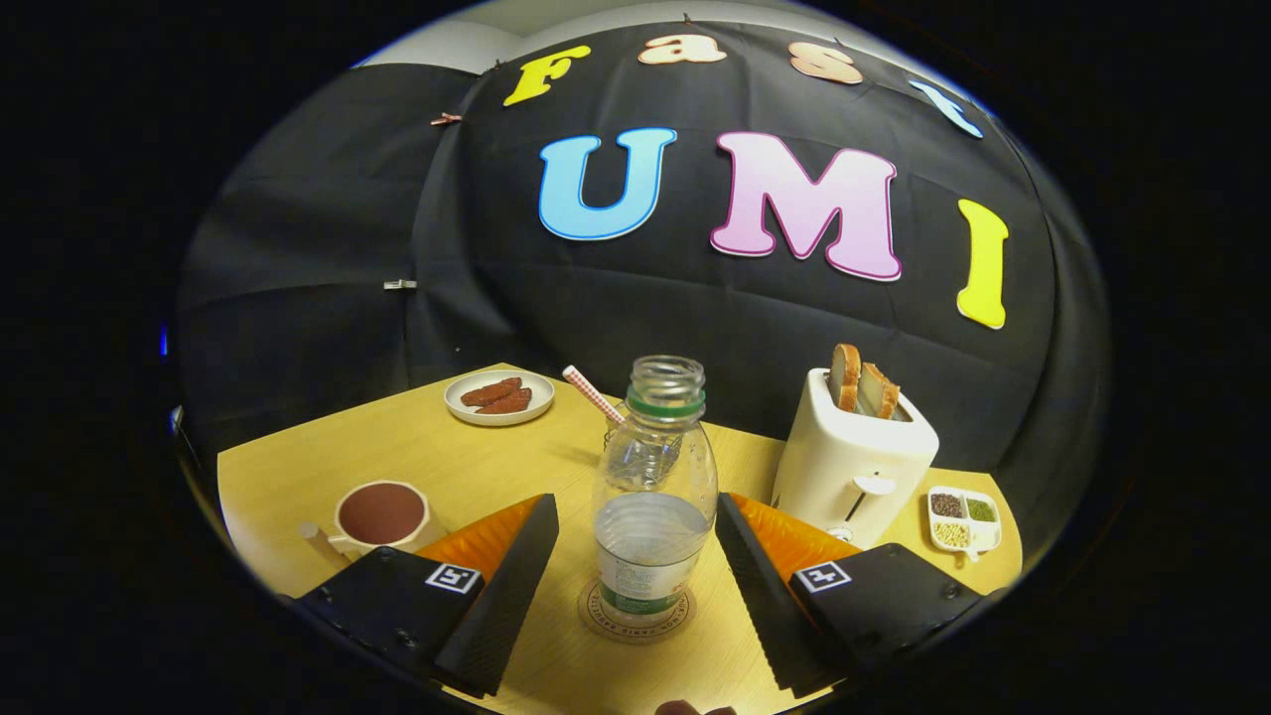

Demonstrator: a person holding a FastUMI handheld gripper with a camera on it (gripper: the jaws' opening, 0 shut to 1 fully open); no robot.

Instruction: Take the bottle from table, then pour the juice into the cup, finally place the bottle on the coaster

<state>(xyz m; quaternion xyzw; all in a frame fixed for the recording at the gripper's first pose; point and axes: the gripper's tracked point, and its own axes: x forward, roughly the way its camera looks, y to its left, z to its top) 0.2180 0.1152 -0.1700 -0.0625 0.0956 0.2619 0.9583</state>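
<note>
A clear plastic bottle (654, 497) with a green neck ring and no cap stands upright on a round coaster (635, 618) on the wooden table. It holds some clear liquid in its lower part. My gripper (636, 511) is open, one finger on each side of the bottle, with a gap between each finger and the bottle. A white cup (381, 516) filled with dark red juice stands to the left, beside the left finger. Behind the bottle, partly hidden by it, stands a glass with a red-and-white striped straw (593, 393).
A white toaster (852, 457) with bread slices stands to the right, just beyond the right finger. A small white tray of seeds (961, 520) lies right of it. A white plate with sausages (499, 397) sits at the table's far edge, near the black cloth wall.
</note>
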